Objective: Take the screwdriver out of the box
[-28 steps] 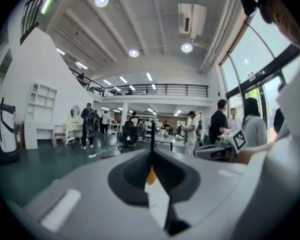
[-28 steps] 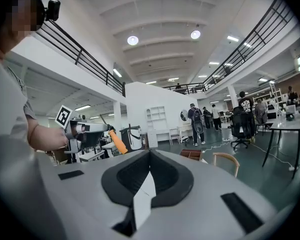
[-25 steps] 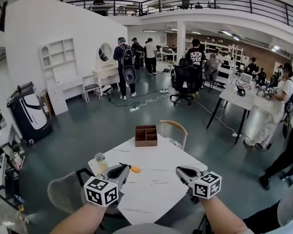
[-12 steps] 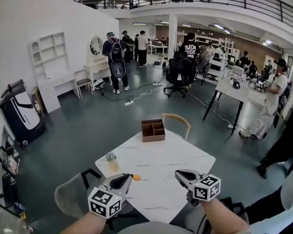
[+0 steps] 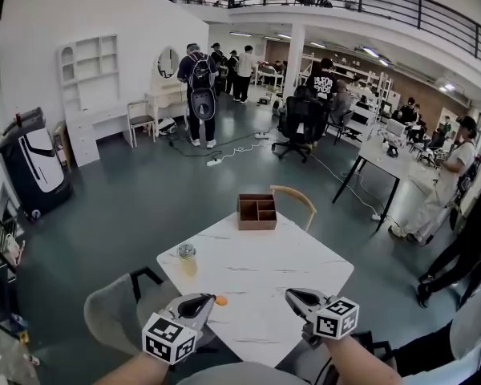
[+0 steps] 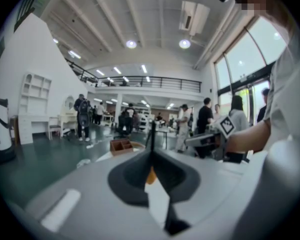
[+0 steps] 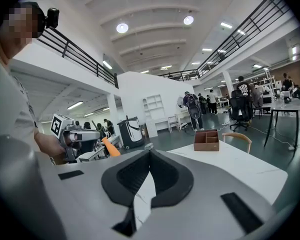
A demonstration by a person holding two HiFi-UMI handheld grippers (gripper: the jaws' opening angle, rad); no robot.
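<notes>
two hand-held grippers hang over the edge of the white marble-look tabletop [image 5: 260, 275] that lies farthest from the small brown wooden compartment box [image 5: 257, 212]. the task's thing is not in that box: the orange-handled screwdriver [image 5: 220, 301] sits clamped in the left gripper [image 5: 210, 300], well apart from the box, with the whole tabletop between them. its smooth orange end pokes out just past the jaw tips. in the left gripper view the dark ribbed jaws of that gripper [image 6: 151, 151] are pinched on it, orange showing in the hollow [image 6: 150, 175] and a thin dark shaft running on ahead, so its long axis seems to lie roughly along the jaws, aimed towards the box. the right gripper [image 5: 289, 293] is on the same side of the box, level with the left one, its jaws pressed together on nothing. a small clear glass jar [image 5: 187, 253] stands between the box and the left gripper. judged from this, the removal looks done, and the left hand alone carries the tool.
</notes>
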